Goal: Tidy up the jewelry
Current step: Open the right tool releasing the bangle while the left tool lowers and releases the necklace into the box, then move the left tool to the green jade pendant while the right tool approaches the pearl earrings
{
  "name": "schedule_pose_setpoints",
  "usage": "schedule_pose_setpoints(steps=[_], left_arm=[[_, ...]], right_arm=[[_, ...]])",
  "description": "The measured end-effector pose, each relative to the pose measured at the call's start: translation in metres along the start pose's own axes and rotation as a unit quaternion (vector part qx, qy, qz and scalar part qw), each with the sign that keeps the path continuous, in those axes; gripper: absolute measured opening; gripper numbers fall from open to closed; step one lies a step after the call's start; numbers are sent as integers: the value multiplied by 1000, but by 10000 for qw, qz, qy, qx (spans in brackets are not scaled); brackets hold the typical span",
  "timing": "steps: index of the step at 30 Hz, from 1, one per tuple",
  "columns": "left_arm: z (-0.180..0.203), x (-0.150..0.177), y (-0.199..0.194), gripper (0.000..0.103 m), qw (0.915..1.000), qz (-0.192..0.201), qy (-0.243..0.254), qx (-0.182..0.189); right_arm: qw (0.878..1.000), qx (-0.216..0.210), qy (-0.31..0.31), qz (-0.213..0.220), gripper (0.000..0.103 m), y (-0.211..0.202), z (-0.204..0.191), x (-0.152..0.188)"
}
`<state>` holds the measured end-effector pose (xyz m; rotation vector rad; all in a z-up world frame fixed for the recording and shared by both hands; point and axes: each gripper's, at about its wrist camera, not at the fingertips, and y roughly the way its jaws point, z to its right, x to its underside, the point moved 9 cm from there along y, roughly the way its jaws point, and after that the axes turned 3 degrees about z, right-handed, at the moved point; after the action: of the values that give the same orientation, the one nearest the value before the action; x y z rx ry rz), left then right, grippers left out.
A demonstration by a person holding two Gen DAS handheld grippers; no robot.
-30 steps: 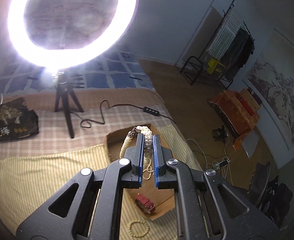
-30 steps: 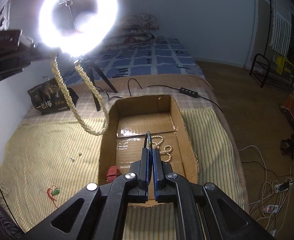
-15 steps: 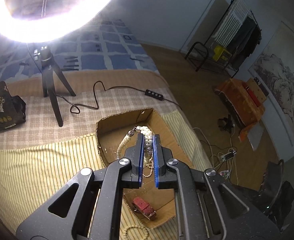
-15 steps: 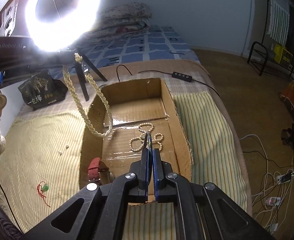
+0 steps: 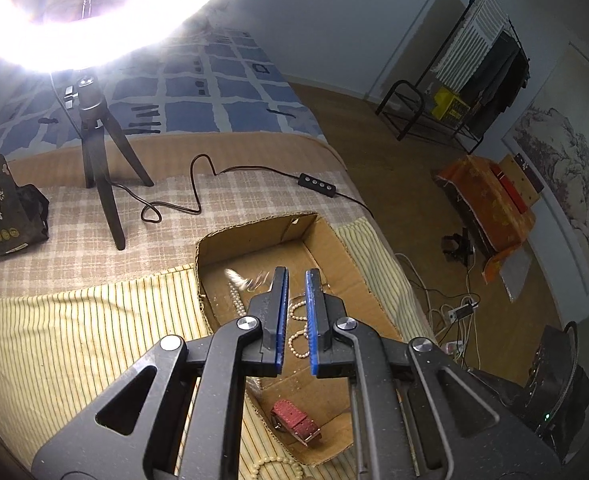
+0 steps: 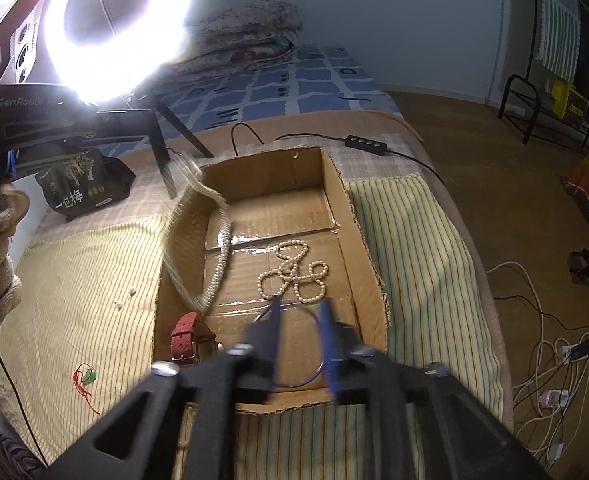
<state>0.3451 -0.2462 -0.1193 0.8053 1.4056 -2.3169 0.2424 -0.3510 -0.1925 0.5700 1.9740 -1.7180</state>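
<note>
On the far left, a dark bag [image 6: 82,186] is lying on the bed, printed with the Chinese characters "一包梅"; just above it the left gripper's body is showing the partly cut lettering "GenRobot". That left gripper [image 5: 295,280], which was pinching the thick twisted necklace half a second ago, is now hanging with its jaws spread and nothing between them. The necklace [image 6: 214,264] is dropping, blurred, along the left side of the cardboard box [image 6: 370,240], its lower end already on the box floor. A red watch strap [image 6: 184,336] is lying at the box's near left corner, and a pearl string [image 6: 294,272] is resting mid-floor. The right gripper [image 6: 300,308] is also opening, letting a thin blue hoop [image 6: 294,344] fall into the near end. Both pieces are judged delivered; green and red trinkets [image 6: 84,378] on the striped cloth are still waiting.
</note>
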Motion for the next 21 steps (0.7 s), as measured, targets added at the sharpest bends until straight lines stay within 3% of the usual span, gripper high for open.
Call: schedule_pose_setpoints(steps=[1,3,4,5,10,15,21], left_arm=[[0,0,0,12,10000,-30,4,-5],[0,0,-2,34,10000,-30,3,-14],[-1,0,-4,41,10000,19,20,-22],[-1,0,-6,41,10000,52,38,-45],[-8,4,-14,41,9999,46,82,-127],[-22,10,-28,41,9996,74,139,-238],[-54,25,-55,41,9984,99,280,-474]], right_arm=[[10000,10,-16,15,33,-1,-1,0],[10000,57,-49,2,52,-1,-3,-1],[10000,69,-63,18,68,-1,-4,0],[9999,78,-78,64,74,-3,-5,-1],[9995,219,-190,137,87,-7,-8,-3],[9996,184,-163,132,88,-13,-15,-2],[9996,-147,29,231,88,-22,-30,-4]])
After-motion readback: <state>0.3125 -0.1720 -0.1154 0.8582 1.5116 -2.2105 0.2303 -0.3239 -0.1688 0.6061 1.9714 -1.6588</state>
